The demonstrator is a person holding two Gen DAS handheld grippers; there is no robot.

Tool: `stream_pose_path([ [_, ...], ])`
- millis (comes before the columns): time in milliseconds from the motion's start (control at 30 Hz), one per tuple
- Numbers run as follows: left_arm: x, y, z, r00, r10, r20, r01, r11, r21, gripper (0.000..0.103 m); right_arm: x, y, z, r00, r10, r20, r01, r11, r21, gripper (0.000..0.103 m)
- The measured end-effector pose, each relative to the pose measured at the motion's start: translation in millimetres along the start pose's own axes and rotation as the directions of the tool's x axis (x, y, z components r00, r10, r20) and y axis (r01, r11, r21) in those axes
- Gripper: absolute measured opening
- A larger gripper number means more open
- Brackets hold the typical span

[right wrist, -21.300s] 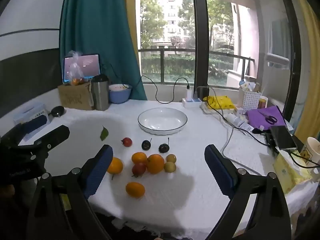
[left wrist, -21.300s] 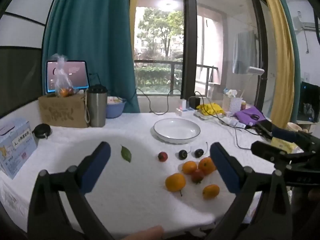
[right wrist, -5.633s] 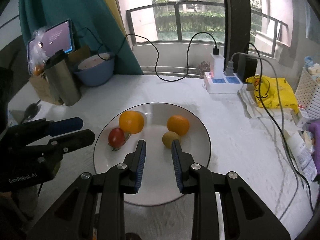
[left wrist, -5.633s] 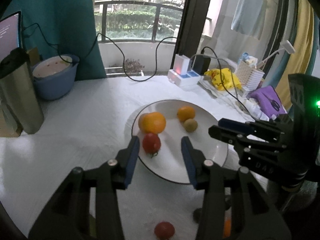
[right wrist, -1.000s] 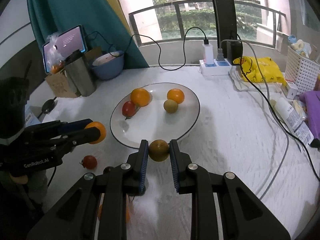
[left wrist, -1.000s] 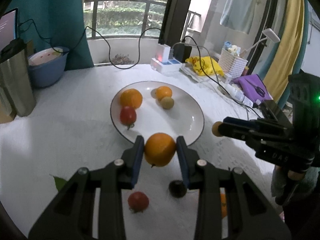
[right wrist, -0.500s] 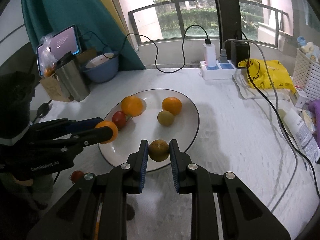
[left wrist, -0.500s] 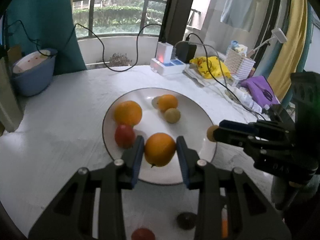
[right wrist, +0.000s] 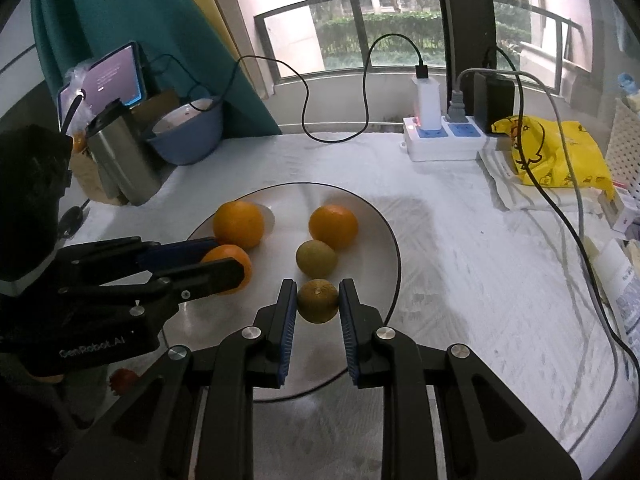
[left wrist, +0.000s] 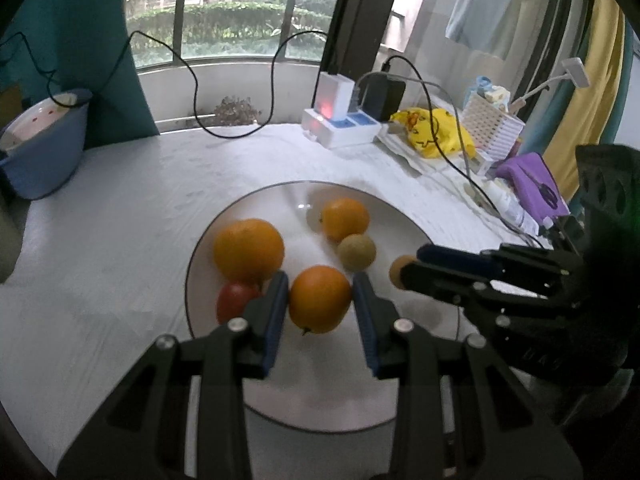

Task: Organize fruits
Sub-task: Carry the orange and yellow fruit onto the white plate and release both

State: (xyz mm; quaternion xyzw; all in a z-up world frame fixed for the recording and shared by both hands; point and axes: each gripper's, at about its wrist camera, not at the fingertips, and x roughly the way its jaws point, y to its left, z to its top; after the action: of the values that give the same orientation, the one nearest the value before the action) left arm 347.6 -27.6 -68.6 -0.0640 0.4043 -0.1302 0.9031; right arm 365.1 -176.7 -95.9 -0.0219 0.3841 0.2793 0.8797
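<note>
Left wrist view — left gripper (left wrist: 320, 300) clamped on orange (left wrist: 319, 298) over plate (left wrist: 404, 216) — right gripper (right wrist: 318, 300) likewise gripping greenish citrus (right wrist: 318, 301).

Soft daylight enters through the tall glass window (right wrist: 384, 28). Fisheye edges curve and darken. The round white plate (left wrist: 404, 232) shows faint glare.

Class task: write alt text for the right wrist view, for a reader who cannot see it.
The right gripper holds a small greenish fruit over a white plate that carries two oranges and another greenish fruit. At left, the left gripper holds an orange over the plate's edge.
</note>
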Motion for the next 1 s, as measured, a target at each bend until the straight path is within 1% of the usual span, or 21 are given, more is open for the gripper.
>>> stream_pose_path([
  [200, 7, 0, 9, 1.000, 0.003, -0.002, -0.003, 1.000, 0.001, 0.035, 8, -5, 2, 1.000, -0.002, -0.003, 0.002, 1.000, 0.006, 0.023],
  [400, 14, -2, 12, 0.999, 0.013, -0.030, -0.012, 1.000, 0.005, 0.036, 7, -7, 3, 1.000, -0.008, 0.002, 0.008, 1.000, 0.017, 0.023],
  [467, 12, -2, 12, 1.000, 0.013, -0.027, -0.013, 1.000, 0.003, 0.042, 5, -8, 4, 1.000, -0.013, 0.007, 0.013, 1.000, 0.021, 0.024],
  [500, 10, -2, 12, 1.000, 0.007, -0.021, -0.007, 1.000, -0.002, 0.045, 3, -8, 4, 1.000, -0.016, 0.008, 0.016, 1.000, 0.022, 0.024],
  [733, -14, -6, 15, 0.999, 0.024, 0.026, -0.024, 1.000, 0.001, 0.045, -12, -1, 4, 0.999, -0.023, 0.029, 0.023, 1.000, 0.012, 0.024],
  [1000, -42, -10, 8, 0.997, 0.036, 0.061, -0.036, 0.999, -0.004, 0.045, -34, 12, -1, 0.998, -0.025, 0.052, 0.025, 1.000, 0.000, 0.024],
])
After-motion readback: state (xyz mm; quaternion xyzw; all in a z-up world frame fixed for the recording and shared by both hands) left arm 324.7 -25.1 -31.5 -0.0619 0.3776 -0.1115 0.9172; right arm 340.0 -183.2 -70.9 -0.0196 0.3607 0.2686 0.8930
